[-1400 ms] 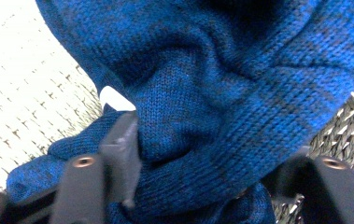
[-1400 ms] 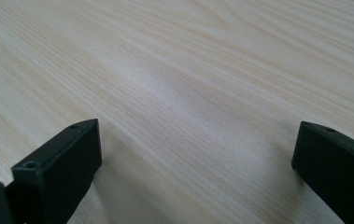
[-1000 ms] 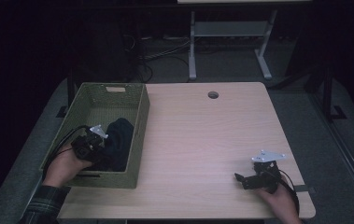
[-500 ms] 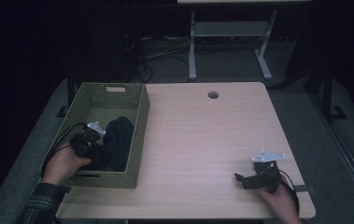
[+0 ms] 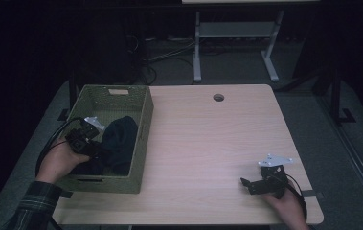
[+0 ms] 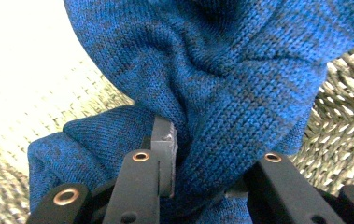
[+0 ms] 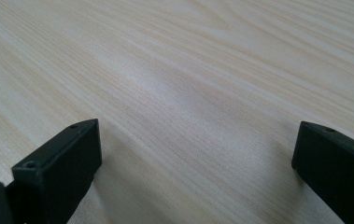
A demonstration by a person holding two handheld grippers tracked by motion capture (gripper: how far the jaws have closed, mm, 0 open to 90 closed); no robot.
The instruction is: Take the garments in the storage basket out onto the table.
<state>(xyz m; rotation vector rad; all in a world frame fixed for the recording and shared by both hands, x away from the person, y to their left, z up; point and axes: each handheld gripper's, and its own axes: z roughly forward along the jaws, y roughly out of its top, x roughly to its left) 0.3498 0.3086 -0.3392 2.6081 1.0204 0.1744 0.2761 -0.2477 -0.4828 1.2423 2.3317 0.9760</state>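
Overhead, a pale wooden table stands in a dark room, with a person's forearms coming in from the near edge. At the table's left end sits a green woven basket, and inside it lies a dark blue knitted garment, bunched up toward the basket's right wall. The left gripper reaches into the basket from the left, its tips buried in the knit. Seen along that gripper's own jaws, a thick fold of the blue garment is pinched between them (the jaws stand partly closed, held apart by the wad of fabric), and the basket's woven wall shows behind the cloth.

Well apart from all this, the right gripper rests near the table's right front corner, held in the person's right hand and pointing left. Its jaws stand wide apart over bare wood, with nothing between them.
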